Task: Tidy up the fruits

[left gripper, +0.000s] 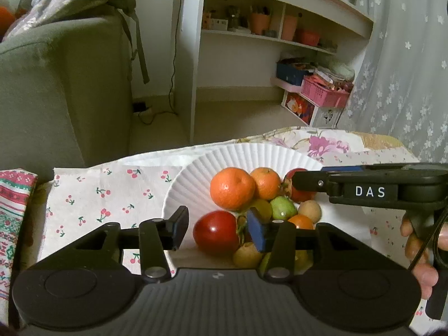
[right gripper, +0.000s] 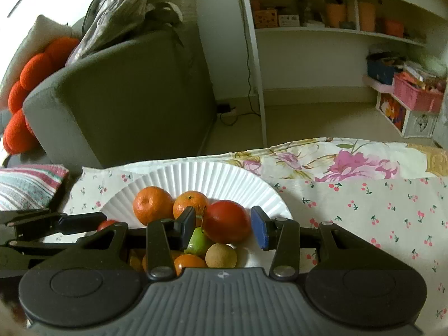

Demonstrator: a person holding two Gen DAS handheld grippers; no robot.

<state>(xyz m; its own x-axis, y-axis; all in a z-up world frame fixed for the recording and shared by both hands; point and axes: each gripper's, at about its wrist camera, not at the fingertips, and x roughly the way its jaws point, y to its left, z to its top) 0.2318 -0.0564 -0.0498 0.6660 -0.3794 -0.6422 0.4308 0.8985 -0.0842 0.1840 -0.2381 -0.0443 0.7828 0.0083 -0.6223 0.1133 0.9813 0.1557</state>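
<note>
The left gripper [left gripper: 217, 231] sits low over the near side of the plate [left gripper: 184, 184], its jaws part-open with a red tomato [left gripper: 215, 233] between them; the pads flank the fruit and no press on it shows, so it lies loose rather than held. Its blue pad is just beside a pale green fruit [left gripper: 263, 208] and over a small yellow one [left gripper: 246, 256], so a closing squeeze would likely catch the tomato alone only if the pad clears these neighbours.

The right gripper [right gripper: 225, 228] hangs the same way, jaws part-open around a second red tomato [right gripper: 226, 221], again with a gap at the blue pad. The dark pad stands just in front of a green fruit [right gripper: 198, 242], and a brown round fruit [right gripper: 221, 256] lies below the jaws.

Beyond both sets of jaws two oranges [left gripper: 232, 189] rest side by side, touching. All the fruit is heaped on the one plate, probably so that each hand can pick from a shared pile. A second plate's rim [left gripper: 246, 148] shows behind, seemingly bare and likely a sorting spot. The plates stand on a cherry-print cloth [left gripper: 112, 196].
</note>
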